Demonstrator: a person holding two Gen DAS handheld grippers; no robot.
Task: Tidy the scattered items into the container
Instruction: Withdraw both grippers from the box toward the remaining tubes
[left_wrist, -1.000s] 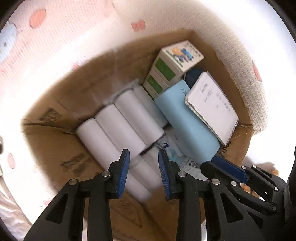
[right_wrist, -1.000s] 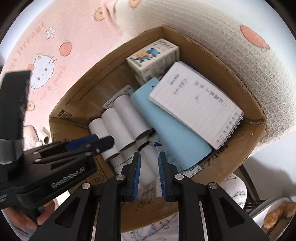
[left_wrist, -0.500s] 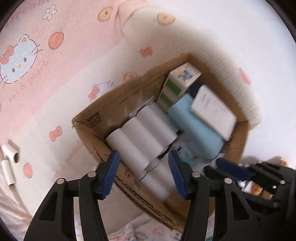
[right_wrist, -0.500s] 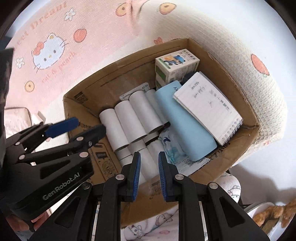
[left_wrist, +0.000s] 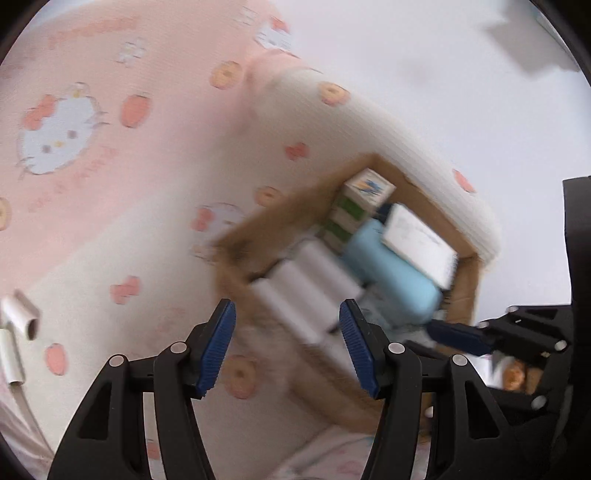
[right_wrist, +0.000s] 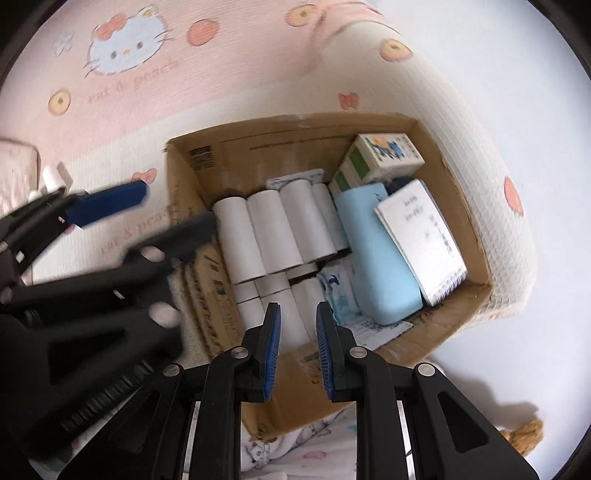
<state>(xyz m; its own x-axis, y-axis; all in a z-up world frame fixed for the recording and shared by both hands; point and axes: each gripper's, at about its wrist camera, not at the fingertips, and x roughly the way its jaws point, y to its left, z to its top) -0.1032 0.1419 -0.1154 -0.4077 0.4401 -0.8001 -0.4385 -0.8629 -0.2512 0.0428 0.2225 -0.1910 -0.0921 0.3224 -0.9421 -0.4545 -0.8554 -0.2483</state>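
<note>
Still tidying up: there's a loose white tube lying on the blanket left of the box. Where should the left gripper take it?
Grip the white tube across its round middle, coming from above with the open left gripper. It lies flat on the blanket, its open end showing, so the long sides are free.

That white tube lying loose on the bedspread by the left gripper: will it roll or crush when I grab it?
The white tube looks like a hollow cardboard core with an open end, so probably light and crushable under a hard squeeze. Being round, it may roll if nudged, though the soft bedspread should damp that.
</note>
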